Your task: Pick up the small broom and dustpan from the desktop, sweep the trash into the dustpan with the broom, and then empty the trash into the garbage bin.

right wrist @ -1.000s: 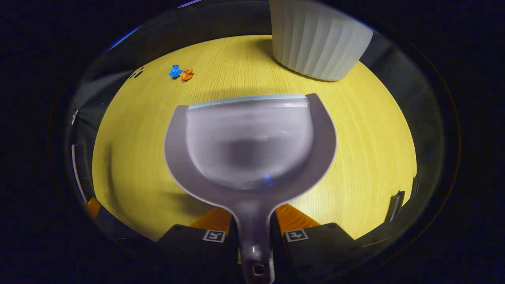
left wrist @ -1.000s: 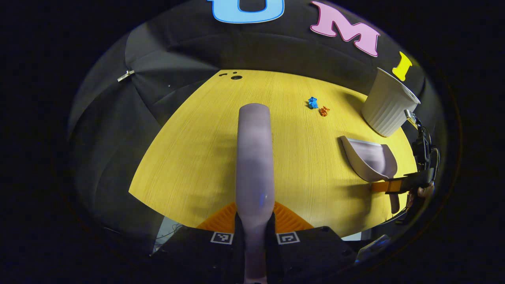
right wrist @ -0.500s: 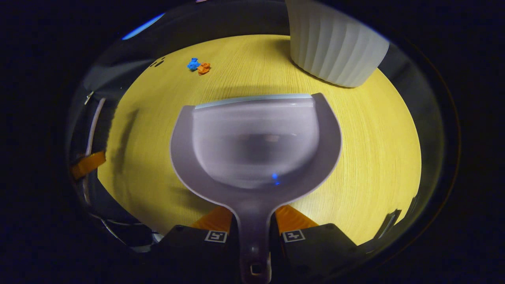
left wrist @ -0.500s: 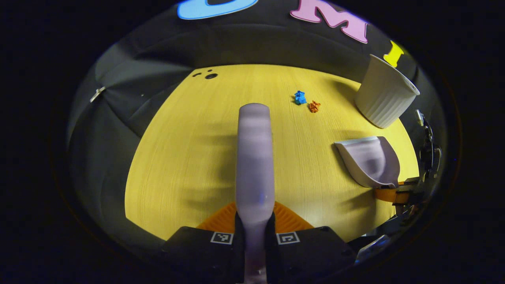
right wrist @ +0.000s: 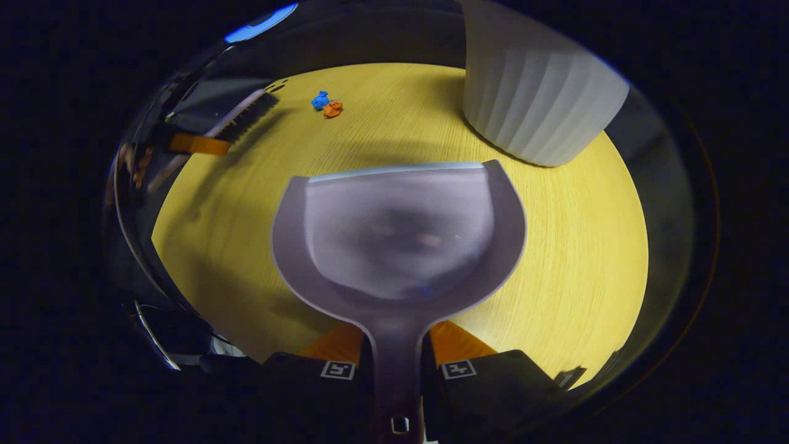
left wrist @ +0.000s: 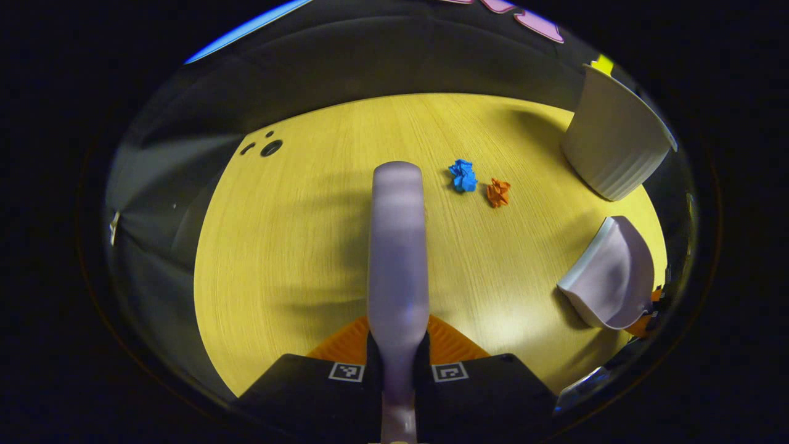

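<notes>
My left gripper [left wrist: 397, 351] is shut on the handle of the small grey broom [left wrist: 397, 246], which points forward over the yellow desktop [left wrist: 296, 246]. A blue paper scrap [left wrist: 463, 175] and an orange scrap [left wrist: 498, 192] lie just right of the broom's far end. My right gripper [right wrist: 397, 357] is shut on the handle of the grey dustpan [right wrist: 400, 240], held above the desktop with its mouth facing away. The same dustpan [left wrist: 613, 274] appears at the right in the left gripper view. In the right gripper view the broom's bristles [right wrist: 246, 117] show at the far left near the scraps [right wrist: 327, 105].
A white ribbed garbage bin [left wrist: 613, 145] stands at the desktop's far right, close beyond the dustpan [right wrist: 536, 105]. Small dark holes [left wrist: 270, 148] mark the desktop's far left corner. Black cloth surrounds the desk.
The broom has moved forward and nearer the scraps, which now look larger. The dustpan has tilted and shifted toward the right edge in the left gripper view; the broom's bristles have come into the right gripper view.
</notes>
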The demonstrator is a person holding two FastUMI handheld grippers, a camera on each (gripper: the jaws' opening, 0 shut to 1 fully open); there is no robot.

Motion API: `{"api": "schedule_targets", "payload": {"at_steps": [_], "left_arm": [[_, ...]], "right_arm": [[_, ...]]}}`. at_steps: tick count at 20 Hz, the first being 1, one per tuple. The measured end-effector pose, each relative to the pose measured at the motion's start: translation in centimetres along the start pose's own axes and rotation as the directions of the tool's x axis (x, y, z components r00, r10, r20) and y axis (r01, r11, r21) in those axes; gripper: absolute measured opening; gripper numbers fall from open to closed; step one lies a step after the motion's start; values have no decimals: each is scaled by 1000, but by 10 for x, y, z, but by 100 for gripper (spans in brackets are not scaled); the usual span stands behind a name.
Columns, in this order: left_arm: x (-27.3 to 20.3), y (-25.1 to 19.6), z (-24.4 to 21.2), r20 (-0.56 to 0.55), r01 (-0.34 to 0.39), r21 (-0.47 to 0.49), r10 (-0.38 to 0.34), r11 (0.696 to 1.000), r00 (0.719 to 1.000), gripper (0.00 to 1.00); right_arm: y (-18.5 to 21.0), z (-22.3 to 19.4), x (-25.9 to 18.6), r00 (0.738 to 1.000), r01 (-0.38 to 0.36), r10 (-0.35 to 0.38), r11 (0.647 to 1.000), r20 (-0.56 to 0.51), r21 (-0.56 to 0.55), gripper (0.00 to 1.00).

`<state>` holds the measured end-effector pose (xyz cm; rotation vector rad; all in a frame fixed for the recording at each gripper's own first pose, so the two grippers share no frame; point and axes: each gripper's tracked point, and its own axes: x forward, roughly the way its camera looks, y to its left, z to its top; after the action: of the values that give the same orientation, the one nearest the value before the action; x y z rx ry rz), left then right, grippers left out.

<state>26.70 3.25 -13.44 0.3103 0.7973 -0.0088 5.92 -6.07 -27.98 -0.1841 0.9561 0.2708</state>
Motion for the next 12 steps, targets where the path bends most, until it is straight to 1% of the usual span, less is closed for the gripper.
{"api": "schedule_targets", "payload": {"at_steps": [1, 2, 5, 7, 8, 9, 10, 11, 12], "left_arm": [[8, 2, 10, -8, -14, 34, 14, 999, 1000, 22], [15, 3, 22, -14, -28, 59, 28, 998, 999, 26], [34, 1, 49, -21, -28, 131, 31, 991, 999, 26], [50, 4, 63, -26, -43, 224, 50, 974, 998, 26], [57, 4, 69, -27, -46, 265, 56, 963, 998, 23], [63, 3, 73, -36, -37, 302, 51, 953, 998, 26], [65, 2, 78, -32, -39, 340, 54, 940, 998, 23], [68, -2, 86, -24, -32, 368, 43, 929, 999, 24], [69, -10, 90, -22, -2, 390, 12, 921, 1000, 27]], "right_arm": [[-5, 2, -2, 1000, -3, 3, 1000, 6, -13, 36], [-9, 3, -3, 1000, -6, 6, 1000, 6, -24, 36], [-16, 3, -8, 1000, -21, 21, 998, -3, -61, 35], [-19, 3, -10, 999, -36, 35, 996, -8, -78, 35], [-20, 2, -10, 999, -44, 43, 996, -13, -83, 35], [-22, 2, -10, 999, -49, 48, 995, -16, -87, 35], [-22, 1, -9, 998, -54, 52, 994, -22, -91, 35], [-22, -1, -10, 998, -59, 57, 994, -29, -97, 35], [-21, -3, -10, 998, -63, 60, 992, -33, -108, 35]]}}
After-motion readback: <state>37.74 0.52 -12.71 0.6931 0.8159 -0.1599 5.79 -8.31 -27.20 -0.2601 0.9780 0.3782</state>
